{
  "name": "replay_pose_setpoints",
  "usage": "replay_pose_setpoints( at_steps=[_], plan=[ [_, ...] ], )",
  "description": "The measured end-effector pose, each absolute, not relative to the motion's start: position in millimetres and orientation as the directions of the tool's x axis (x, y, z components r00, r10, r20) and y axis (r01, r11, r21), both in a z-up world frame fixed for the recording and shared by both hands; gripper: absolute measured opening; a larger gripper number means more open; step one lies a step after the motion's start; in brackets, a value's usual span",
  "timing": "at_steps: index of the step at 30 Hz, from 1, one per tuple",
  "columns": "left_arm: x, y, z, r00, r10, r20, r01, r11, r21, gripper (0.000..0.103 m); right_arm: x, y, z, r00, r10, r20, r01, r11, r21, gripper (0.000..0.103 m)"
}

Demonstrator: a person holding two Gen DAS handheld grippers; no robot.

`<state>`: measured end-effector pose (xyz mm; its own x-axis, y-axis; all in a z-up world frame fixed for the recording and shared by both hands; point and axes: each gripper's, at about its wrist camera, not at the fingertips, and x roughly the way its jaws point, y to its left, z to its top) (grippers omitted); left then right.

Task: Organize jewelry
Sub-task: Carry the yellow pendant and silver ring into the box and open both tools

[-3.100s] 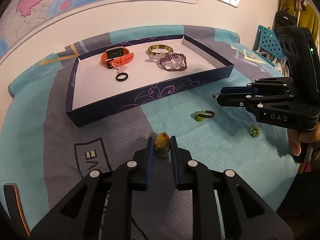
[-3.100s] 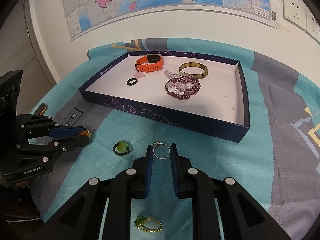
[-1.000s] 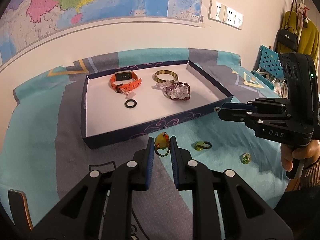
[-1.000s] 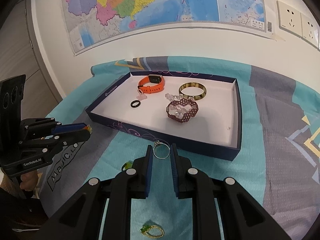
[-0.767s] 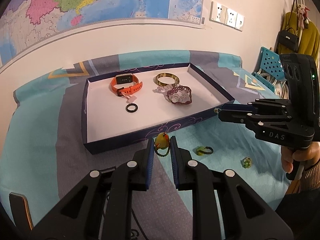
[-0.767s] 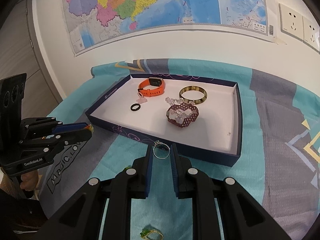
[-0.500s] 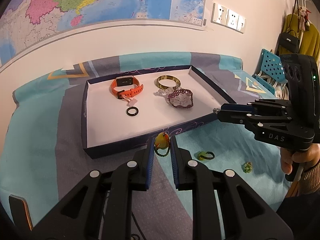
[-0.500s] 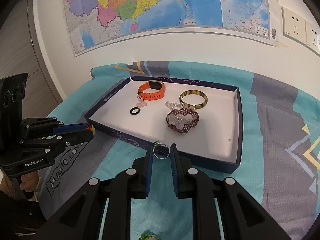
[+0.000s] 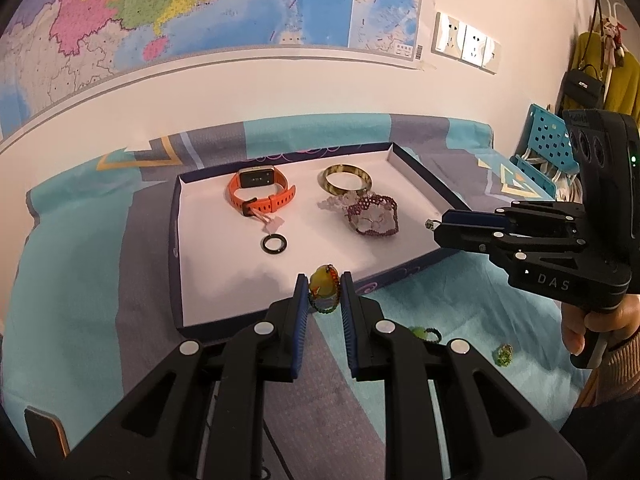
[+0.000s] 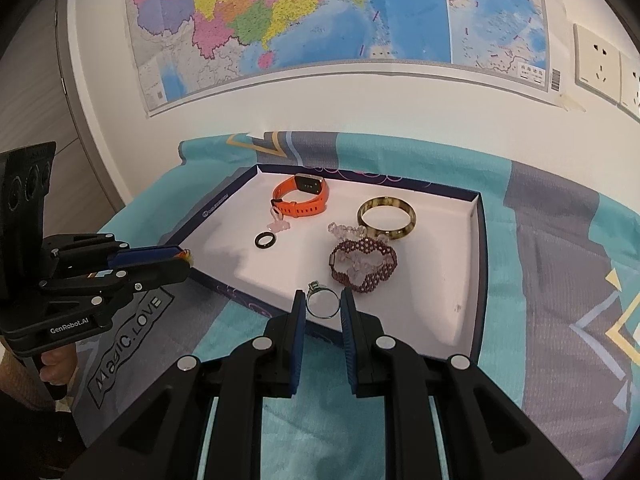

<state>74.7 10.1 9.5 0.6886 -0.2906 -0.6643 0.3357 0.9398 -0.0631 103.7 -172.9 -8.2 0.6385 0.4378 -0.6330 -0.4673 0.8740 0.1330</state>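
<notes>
tray (image 10: 478,264) centre frame held watch (image 10: 302,200), bangle (image 10: 386,216), black ring (image 10: 265,240), beaded bracelet (image 10: 362,264) | left tool (image 9: 324,294) clamped yellow pendant (image 9: 323,282) | right tool (image 10: 322,308) clamped silver ring (image 10: 321,303)

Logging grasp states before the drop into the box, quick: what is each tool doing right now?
Left tool: closed on the yellow beaded pendant, near the tray's front edge.
Right tool: closed on the silver ring, near the tray's front edge.

A table (image 9: 80,320) draped in a teal-and-grey patterned cloth (image 10: 560,280) is carrying a shallow navy box tray (image 9: 176,264) at its centre. At four o'clock from the tray, a green beaded ring (image 9: 426,334) and a small green-gold ring (image 9: 505,354) are lying on the cloth.
</notes>
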Motion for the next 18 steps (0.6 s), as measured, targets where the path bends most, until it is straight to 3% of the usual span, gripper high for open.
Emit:
replay_pose_setpoints(
  at_steps=[18],
  plan=[
    [99, 8, 1, 0.677, -0.259, -0.689, 0.313, 0.949, -0.049, 0.017, 127, -166, -13, 0.631, 0.419, -0.653, -0.460, 0.880, 0.120, 0.016]
  ],
)
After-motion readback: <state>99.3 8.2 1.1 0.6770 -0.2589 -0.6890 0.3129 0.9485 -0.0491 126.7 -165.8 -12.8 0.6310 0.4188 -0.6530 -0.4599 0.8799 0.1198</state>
